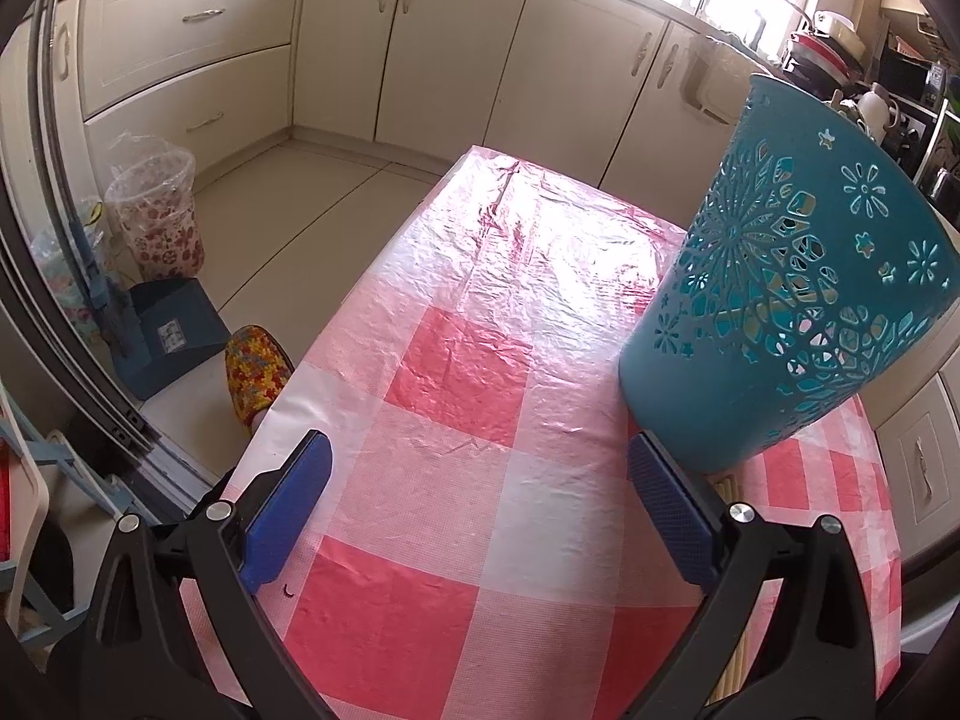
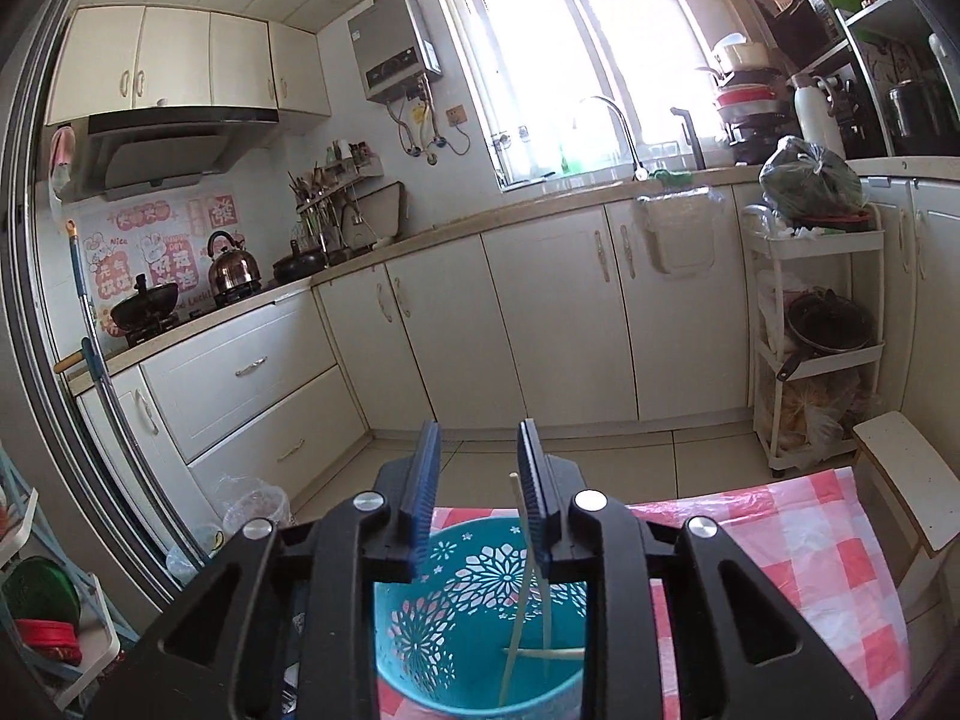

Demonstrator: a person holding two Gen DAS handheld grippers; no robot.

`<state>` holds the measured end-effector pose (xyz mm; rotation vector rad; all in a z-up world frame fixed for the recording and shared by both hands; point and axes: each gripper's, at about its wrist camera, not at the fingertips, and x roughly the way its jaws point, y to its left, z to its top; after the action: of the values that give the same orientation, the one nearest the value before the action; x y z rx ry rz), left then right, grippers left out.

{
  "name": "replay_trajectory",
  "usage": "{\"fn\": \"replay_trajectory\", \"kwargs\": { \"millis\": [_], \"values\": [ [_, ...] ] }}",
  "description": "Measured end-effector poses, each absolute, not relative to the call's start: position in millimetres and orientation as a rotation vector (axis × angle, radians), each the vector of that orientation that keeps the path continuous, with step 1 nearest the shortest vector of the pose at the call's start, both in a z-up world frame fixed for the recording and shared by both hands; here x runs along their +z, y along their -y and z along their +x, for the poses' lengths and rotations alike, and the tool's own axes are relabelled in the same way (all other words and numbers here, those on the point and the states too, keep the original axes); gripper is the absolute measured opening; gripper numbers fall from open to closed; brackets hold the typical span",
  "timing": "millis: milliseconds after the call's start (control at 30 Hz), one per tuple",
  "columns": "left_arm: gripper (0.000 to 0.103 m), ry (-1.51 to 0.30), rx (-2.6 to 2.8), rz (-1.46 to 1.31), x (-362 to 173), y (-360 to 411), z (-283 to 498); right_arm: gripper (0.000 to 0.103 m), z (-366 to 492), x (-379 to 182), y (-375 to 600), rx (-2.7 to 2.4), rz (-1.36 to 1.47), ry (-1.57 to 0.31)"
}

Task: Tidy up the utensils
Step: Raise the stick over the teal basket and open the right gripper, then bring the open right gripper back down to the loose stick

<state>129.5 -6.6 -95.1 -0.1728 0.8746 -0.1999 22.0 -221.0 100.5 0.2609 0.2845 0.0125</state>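
The right claw (image 2: 480, 474) hangs just above the blue cup (image 2: 480, 618), its two blue-padded jaws partly apart. A pale chopstick (image 2: 521, 570) stands between them, its top close against the right-hand pad; whether the pad touches it cannot be told. The stick runs nearly upright with a slight lean, its top end poking up above the cup's rim and its lower end down inside the cup. A second pale stick lies almost flat across the bottom of the cup, and a third thin one stands near the first; the black frame of the claw cuts off the cup's sides.

The left claw (image 1: 480, 492) is held over the desk (image 1: 456, 360), jaws spread wide with nothing between them. The cup (image 1: 798, 276) stands just beyond and beside its right finger, on the red-and-white checked plastic cloth; in this view it looks tilted, which may be only the lens. Its pierced flower pattern shows pale shapes inside, hard to make out. A few pale sticks (image 1: 729, 489) lie on the cloth under that finger, mostly hidden.

Farther off, a patterned slipper (image 1: 258, 372) and a dustpan (image 1: 174, 330) sit on the floor. On the far wall behind the stove, pink stickers (image 2: 156, 246) carry writing; only "Nice" reads clearly.
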Motion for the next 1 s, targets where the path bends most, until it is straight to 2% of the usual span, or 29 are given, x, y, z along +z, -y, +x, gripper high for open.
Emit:
{"fn": "replay_trajectory", "kwargs": {
  "millis": [33,100,167,333,567,667,1000],
  "values": [
    [0.095,-0.872,-0.199,-0.169,-94.7,7.1,129.1,0.033,9.6,102.7,221.9,0.008,0.252,-0.274],
    [0.095,-0.868,-0.198,-0.160,-94.0,8.1,127.9,0.043,-11.8,103.5,223.5,-0.010,0.238,-0.260],
    [0.095,-0.864,-0.199,-0.150,-93.1,9.6,127.0,0.048,-30.9,98.2,224.9,-0.032,0.224,-0.270],
    [0.095,-0.862,-0.198,-0.129,-92.6,13.1,125.6,0.049,-59.8,58.0,225.3,-0.068,0.219,-0.389],
    [0.095,-0.863,-0.197,-0.128,-93.0,13.3,125.5,0.049,-49.4,-13.6,218.7,-0.054,0.239,-0.649],
    [0.095,-0.863,-0.197,-0.127,-93.0,13.3,125.5,0.045,-38.2,-33.0,212.6,-0.034,0.230,-0.732],
    [0.095,-0.865,-0.200,-0.123,-93.6,13.0,125.5,0.033,-13.1,-71.5,197.5,-0.038,0.192,-0.876]
  ]
}}
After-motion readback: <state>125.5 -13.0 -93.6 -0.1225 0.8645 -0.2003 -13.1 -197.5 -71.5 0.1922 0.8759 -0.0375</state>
